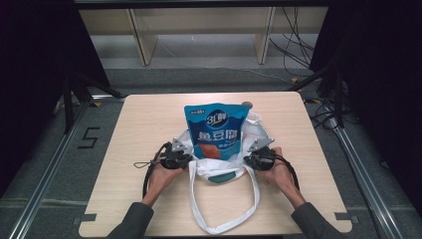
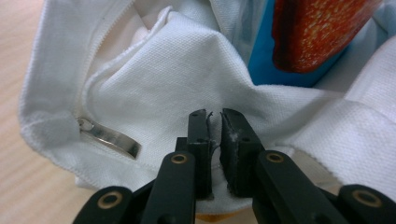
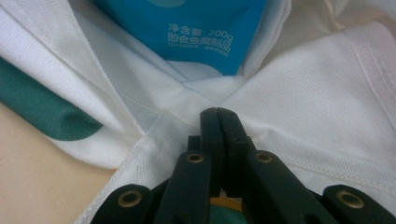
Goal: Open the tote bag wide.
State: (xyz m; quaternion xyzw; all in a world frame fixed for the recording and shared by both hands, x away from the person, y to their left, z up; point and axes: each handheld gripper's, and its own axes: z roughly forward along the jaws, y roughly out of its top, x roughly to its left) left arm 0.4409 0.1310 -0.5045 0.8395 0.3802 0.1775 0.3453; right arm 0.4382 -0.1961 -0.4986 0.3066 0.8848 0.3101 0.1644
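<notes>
A white cloth tote bag (image 1: pixel 219 172) lies in the middle of the wooden table (image 1: pixel 144 124). A blue snack pouch (image 1: pixel 216 129) with a red picture stands in its mouth. My left gripper (image 1: pixel 185 157) pinches the bag's left rim. In the left gripper view its jaws (image 2: pixel 214 115) are shut on a fold of white fabric (image 2: pixel 154 79), with the pouch (image 2: pixel 308 37) just beyond. My right gripper (image 1: pixel 253 158) holds the bag's right rim. In the right gripper view its jaws (image 3: pixel 218 113) are pressed together on white cloth (image 3: pixel 317 93) below the pouch (image 3: pixel 196 32).
The tote's long handles (image 1: pixel 224 226) loop toward the table's front edge. A metal zipper pull (image 2: pixel 109 137) hangs on the bag left of my left jaws. A green print (image 3: pixel 42 112) marks the bag. Wooden shelving (image 1: pixel 199 30) and floor cables (image 1: pixel 293 45) lie beyond the table.
</notes>
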